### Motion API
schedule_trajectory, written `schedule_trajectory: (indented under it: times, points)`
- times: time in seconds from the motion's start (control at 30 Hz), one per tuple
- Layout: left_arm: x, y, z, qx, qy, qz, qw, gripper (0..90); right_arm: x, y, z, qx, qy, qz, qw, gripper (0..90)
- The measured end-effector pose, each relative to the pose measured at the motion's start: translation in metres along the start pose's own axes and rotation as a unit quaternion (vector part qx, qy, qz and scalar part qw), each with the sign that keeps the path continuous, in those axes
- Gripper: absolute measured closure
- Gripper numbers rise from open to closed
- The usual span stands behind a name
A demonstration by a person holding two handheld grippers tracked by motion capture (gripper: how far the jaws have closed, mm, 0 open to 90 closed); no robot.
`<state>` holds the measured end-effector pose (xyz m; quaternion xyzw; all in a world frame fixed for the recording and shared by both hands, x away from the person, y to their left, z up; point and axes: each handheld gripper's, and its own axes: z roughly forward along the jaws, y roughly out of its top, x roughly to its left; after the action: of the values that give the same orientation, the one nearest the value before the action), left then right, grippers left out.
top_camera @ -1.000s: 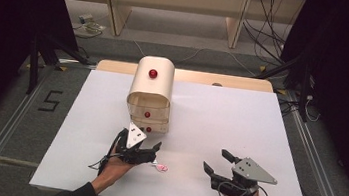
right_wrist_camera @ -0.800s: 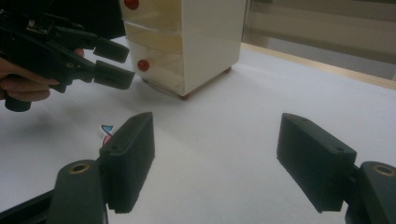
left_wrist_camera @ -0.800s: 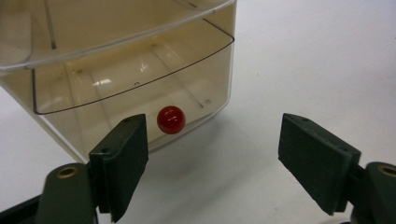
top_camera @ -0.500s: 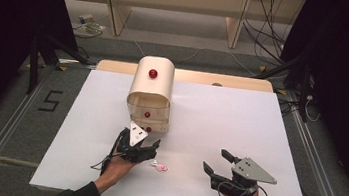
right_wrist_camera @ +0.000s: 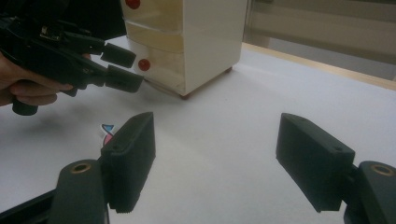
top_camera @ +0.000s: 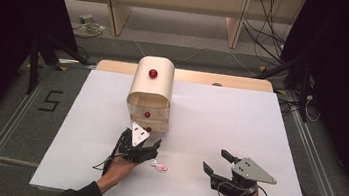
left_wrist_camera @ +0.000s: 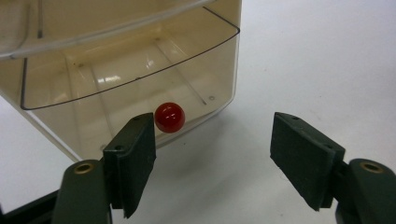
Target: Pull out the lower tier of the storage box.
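Approach to the bottom drawer knob (left_wrist_camera: 169,117) is the step in hand. Left gripper (top_camera: 148,145) sits at 6 o'clock of the drawer unit (top_camera: 150,92), aimed at the lowest drawer (left_wrist_camera: 130,88); its jaws have just been closing but are not yet on anything, and the knob stands just beyond the left pad (left_wrist_camera: 132,158), off the centre line and not between the pads. Judged from this, the next move calls for a small shift so the knob falls midway between the pads, then an advance, a close on the knob and a straight pull toward 6 o'clock. A small pink and white item (top_camera: 159,166) lies on the white mat (top_camera: 260,118) at 4 o'clock of the left gripper, apart from it; the pull path should likely clear it. Right gripper (top_camera: 219,162) rests at 4 o'clock of the unit, well apart from it, jaws spread wide and empty.
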<state>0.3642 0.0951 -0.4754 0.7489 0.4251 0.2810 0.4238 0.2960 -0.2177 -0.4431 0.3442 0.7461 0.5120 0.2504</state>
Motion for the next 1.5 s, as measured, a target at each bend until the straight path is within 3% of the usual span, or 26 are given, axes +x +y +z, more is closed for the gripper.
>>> schedule_trajectory:
  times: [0.9, 1.5]
  points:
    - [-0.004, 0.0004, 0.0031, -0.001, 0.007, -0.003, 1.0, 38.0, 0.0011, 0.0001, -0.0004, 0.003, -0.001, -0.001, 1.0, 29.9]
    - [-0.0036, 0.0008, 0.0063, 0.0, 0.03, -0.009, 0.9995, 40.4, 0.0014, -0.0001, 0.0002, 0.004, 0.001, -0.003, 1.0, 30.0]
